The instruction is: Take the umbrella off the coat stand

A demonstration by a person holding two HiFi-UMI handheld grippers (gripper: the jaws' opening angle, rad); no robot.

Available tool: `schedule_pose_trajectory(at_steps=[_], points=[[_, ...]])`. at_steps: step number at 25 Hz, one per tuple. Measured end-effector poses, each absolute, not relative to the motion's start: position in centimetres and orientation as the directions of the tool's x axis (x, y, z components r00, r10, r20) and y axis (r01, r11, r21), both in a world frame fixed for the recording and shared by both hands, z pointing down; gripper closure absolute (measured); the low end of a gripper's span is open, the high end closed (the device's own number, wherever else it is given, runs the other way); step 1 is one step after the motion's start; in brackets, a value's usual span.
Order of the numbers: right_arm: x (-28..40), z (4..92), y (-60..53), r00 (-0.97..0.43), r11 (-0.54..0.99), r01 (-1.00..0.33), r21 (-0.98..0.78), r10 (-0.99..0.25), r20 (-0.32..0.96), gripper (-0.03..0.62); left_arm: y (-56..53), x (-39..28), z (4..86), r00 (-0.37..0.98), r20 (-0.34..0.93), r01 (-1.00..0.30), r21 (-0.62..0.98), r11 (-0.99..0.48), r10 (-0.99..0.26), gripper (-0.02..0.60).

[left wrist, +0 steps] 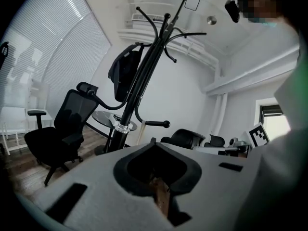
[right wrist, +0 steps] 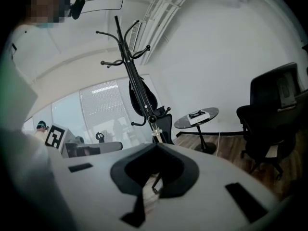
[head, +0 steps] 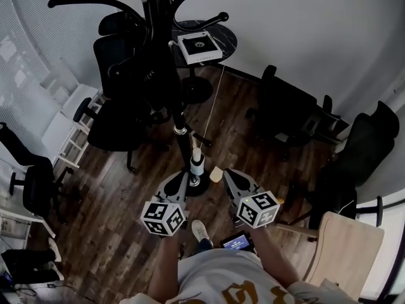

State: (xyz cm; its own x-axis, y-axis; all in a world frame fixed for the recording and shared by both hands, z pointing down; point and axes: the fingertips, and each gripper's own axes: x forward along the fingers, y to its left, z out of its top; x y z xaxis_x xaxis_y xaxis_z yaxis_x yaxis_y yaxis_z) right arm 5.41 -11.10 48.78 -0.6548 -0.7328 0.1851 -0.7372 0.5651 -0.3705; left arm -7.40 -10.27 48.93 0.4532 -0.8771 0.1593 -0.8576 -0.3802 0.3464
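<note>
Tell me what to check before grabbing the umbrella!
1. Umbrella hangs on the coat stand: ok.
2. Left gripper holds nothing: ok.
3. Right gripper holds nothing: ok.
4. Jaws apart, ready to grab: not ok, both pairs are together.
5. Grippers close to the umbrella: not ok, both are apart from it.
6. Which hook carries the umbrella: cannot tell.

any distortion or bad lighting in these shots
Head view: dim, the coat stand reads almost as a silhouette. Left gripper view: heavy fisheye, black corners, blinds bright. Right gripper view: same fisheye, wall lines bow, and the jaws close to the lens look soft.
</note>
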Motion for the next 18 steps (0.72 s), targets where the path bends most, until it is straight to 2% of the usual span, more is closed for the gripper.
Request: schedule_pose_trajectory(at_steps=[18], points=[[1.4, 50.7, -17.5, -0.631, 0.564, -0.772, -0.292, -0.733, 0.255, 0.583, -18.2, -9.3, 49.5, 0.520, 0.175, -0.839, 0.291, -0.460, -0.836, 0.561]])
